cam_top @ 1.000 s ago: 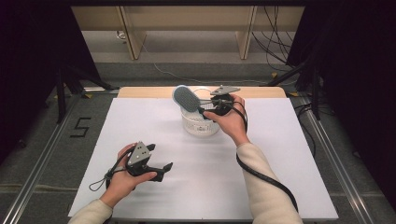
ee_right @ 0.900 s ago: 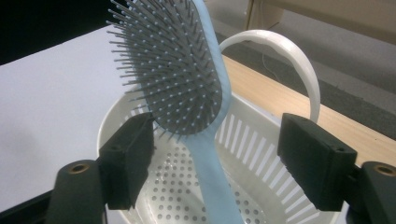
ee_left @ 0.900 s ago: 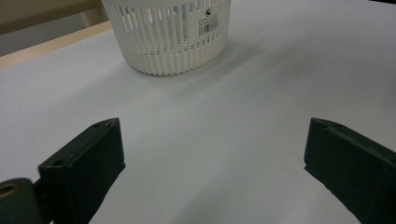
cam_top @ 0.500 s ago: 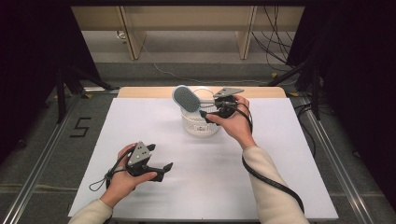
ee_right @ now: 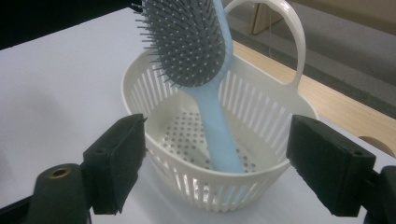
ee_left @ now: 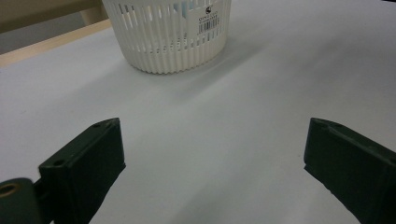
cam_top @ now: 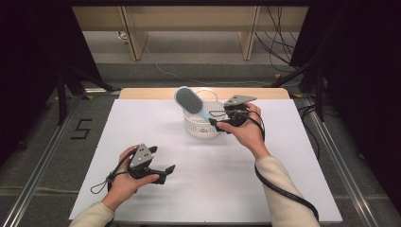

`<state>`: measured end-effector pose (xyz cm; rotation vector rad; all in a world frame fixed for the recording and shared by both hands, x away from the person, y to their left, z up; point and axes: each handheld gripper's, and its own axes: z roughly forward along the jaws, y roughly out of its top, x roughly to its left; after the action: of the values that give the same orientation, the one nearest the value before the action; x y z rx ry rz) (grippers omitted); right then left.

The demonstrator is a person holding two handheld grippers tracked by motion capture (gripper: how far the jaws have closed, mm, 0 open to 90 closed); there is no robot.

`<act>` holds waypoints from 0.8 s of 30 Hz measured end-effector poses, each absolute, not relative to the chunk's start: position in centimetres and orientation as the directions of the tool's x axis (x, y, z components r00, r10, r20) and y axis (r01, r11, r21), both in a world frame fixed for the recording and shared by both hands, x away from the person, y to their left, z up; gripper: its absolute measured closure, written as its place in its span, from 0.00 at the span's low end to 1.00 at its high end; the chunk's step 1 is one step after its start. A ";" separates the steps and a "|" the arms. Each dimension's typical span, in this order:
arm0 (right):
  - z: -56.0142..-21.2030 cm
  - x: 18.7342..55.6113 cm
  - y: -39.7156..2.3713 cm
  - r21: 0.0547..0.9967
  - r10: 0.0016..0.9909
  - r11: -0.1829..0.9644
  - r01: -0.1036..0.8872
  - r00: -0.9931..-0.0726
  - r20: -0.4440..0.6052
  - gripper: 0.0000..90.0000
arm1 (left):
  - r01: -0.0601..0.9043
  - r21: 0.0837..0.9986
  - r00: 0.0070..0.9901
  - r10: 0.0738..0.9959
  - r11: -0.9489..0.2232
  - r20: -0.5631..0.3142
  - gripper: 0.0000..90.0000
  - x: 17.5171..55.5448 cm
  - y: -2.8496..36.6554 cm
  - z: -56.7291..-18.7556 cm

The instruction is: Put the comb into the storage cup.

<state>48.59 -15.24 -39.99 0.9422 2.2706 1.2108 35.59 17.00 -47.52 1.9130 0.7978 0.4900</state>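
Note:
A white slotted basket (cam_top: 200, 128) with a loop handle stands at the far middle of the table. A light-blue hairbrush (cam_top: 189, 100) stands in it handle down, its bristled head leaning up to the left over the rim. My right gripper (cam_top: 216, 119) hovers just right of the basket and points at it. Its jaws have just been opening and stand open, with nothing pressed between them. In the right gripper view the hairbrush (ee_right: 187, 42) and basket (ee_right: 261, 116) lie just beyond the right gripper (ee_right: 217, 154). My left gripper (cam_top: 166, 173) rests open on the near left of the table.
A white sheet (cam_top: 283, 179) covers the table, with a wooden strip (cam_top: 142, 93) along the far edge. In the left gripper view, bare sheet lies between the left gripper (ee_left: 215, 154) and the basket (ee_left: 168, 37) farther off. Metal rails run along both sides on the floor.
My right gripper has drawn back from the basket, to the right and a little nearer, with its jaws wider. The hairbrush stays standing in the basket. The left hand has not moved.

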 end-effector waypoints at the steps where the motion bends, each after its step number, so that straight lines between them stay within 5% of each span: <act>1: -40.1 48.5 -15.4 0.839 0.719 0.396 0.372 -0.694 -0.031 0.23 | 0.320 0.894 0.704 0.710 -0.315 -0.002 0.05 35.6 17.0 -47.5; 24: -41.2 44.9 -19.0 0.866 0.706 0.356 0.351 -0.708 -0.004 0.21 | 0.320 0.894 0.701 0.713 -0.314 0.000 0.05 35.6 17.1 -47.5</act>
<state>44.94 -18.99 -41.24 0.9263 2.2464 1.2959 35.58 17.06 -47.52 1.9107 0.8015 0.4946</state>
